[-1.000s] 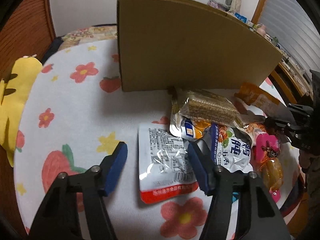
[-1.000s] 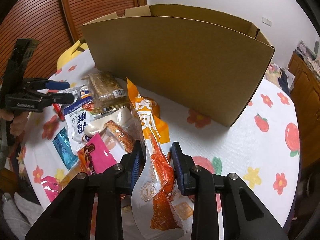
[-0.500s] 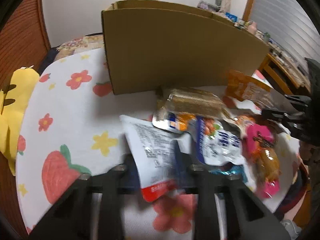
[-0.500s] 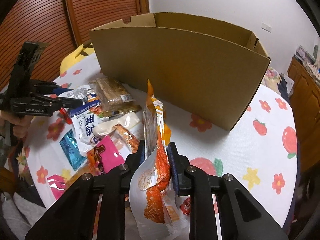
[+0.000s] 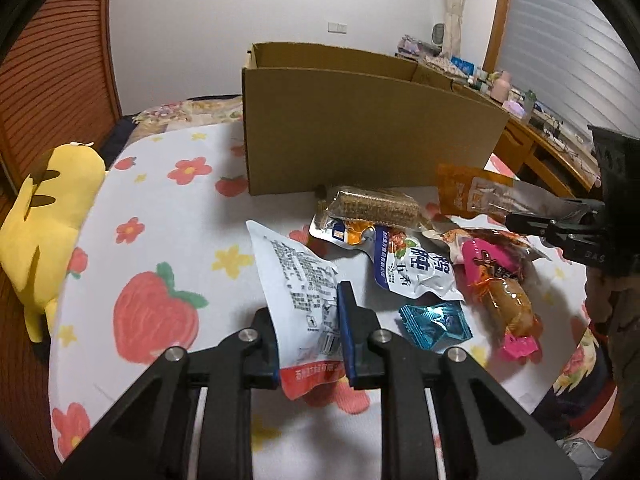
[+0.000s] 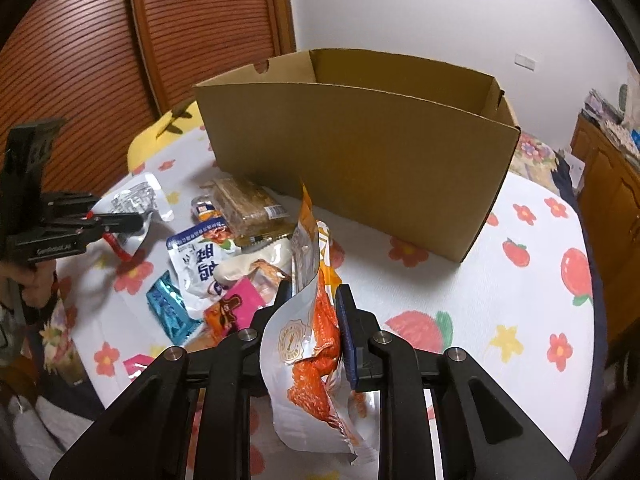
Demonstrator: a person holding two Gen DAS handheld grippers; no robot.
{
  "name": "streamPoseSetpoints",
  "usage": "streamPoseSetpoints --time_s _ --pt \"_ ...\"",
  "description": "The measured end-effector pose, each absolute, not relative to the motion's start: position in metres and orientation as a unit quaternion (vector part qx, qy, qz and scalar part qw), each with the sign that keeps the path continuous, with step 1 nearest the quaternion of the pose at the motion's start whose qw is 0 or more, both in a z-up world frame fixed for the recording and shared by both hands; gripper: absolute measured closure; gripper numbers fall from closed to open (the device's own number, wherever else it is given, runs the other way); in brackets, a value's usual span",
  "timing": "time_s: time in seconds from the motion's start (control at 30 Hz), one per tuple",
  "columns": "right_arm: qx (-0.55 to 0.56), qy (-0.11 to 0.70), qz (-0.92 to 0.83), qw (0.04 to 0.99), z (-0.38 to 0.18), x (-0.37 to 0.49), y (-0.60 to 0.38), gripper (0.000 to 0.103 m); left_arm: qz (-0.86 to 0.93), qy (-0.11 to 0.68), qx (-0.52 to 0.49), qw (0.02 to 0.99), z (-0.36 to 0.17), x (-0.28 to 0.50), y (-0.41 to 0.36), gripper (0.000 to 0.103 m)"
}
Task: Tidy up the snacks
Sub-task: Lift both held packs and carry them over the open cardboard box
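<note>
My left gripper [image 5: 310,328] is clamped on a white foil packet [image 5: 298,280] and my right gripper [image 6: 310,322] pinches an orange snack pouch [image 6: 310,312], both lifted just above the near snack pile. I judge each needs raising clear of the cardboard box [image 6: 360,148] wall at the far side before letting go inside.

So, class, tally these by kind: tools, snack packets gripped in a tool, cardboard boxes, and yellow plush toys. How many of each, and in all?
Tools: 2 (left tool, right tool)
Gripped packets: 2 (white packet, orange packet)
Cardboard boxes: 1 (cardboard box)
Yellow plush toys: 1 (plush toy)
Total: 6
</note>
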State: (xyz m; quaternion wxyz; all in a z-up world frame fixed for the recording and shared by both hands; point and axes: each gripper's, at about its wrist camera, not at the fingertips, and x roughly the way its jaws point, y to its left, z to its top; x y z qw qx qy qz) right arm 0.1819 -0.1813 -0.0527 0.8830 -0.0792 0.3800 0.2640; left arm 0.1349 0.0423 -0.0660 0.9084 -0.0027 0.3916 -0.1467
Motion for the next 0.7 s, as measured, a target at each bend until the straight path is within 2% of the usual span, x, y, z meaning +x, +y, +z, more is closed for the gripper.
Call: streamPoseSetpoints --time_s 0.7 --pt "-0.018 0.334 0.251 0.909 -0.032 0.150 -0.202 0.083 -0.135 0.343 -0.003 0.930 -0.041 0.119 0.028 0.085"
